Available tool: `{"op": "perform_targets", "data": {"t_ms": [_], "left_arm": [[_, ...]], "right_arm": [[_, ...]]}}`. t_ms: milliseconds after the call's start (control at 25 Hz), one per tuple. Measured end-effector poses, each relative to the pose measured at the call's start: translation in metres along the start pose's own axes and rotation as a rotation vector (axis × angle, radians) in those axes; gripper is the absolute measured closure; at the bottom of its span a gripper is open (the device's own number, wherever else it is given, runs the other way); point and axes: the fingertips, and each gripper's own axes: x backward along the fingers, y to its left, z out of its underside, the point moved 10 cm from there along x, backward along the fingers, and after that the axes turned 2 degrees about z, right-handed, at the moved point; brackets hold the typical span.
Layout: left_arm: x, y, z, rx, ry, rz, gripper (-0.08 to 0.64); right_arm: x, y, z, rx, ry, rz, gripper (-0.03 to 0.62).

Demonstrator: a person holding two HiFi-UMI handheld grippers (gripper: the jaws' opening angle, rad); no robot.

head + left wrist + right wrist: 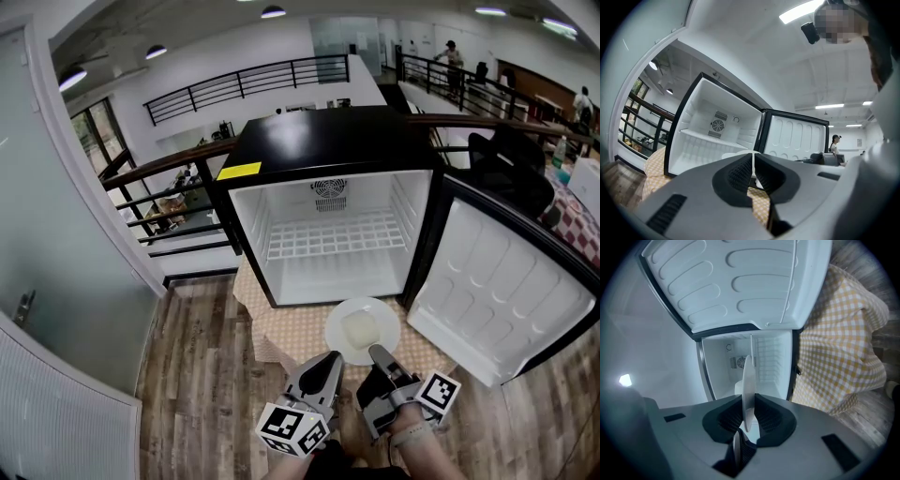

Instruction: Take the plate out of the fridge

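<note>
Plate [746,376] edge-on in right gripper [748,401] pinch, round disc in head view; left gripper [753,161] closed, empty

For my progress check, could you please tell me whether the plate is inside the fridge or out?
Out: the plate is in front of the open fridge, over the checked cloth, clamped in the right gripper.

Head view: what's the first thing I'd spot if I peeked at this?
The little black fridge in the middle, with its door swung wide to the right and nothing on its white shelf. Just in front of it, over the yellow checked cloth, the right tongs pinch the rim of a white plate, already out of the fridge. The left tongs sit shut and empty beside them.
</note>
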Motion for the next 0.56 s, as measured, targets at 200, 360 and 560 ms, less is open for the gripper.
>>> {"op": "perform_targets", "data": {"t_ms": [200,360,560], "left_arm": [[0.009,-0.007,0.002,-0.001,-0.001,-0.007,0.538],[0.016,-0.014,0.004,-0.002,-0.002,-0.012,0.538],[0.024,-0.021,0.007,-0.004,-0.004,-0.018,0.538]], "right_arm": [[0.01,0.0,0.005,-0.005,0.006,-0.001,0.526],[0.018,0.001,0.009,-0.004,0.011,-0.003,0.526],[0.028,0.002,0.013,-0.002,0.013,-0.004,0.526]]}}
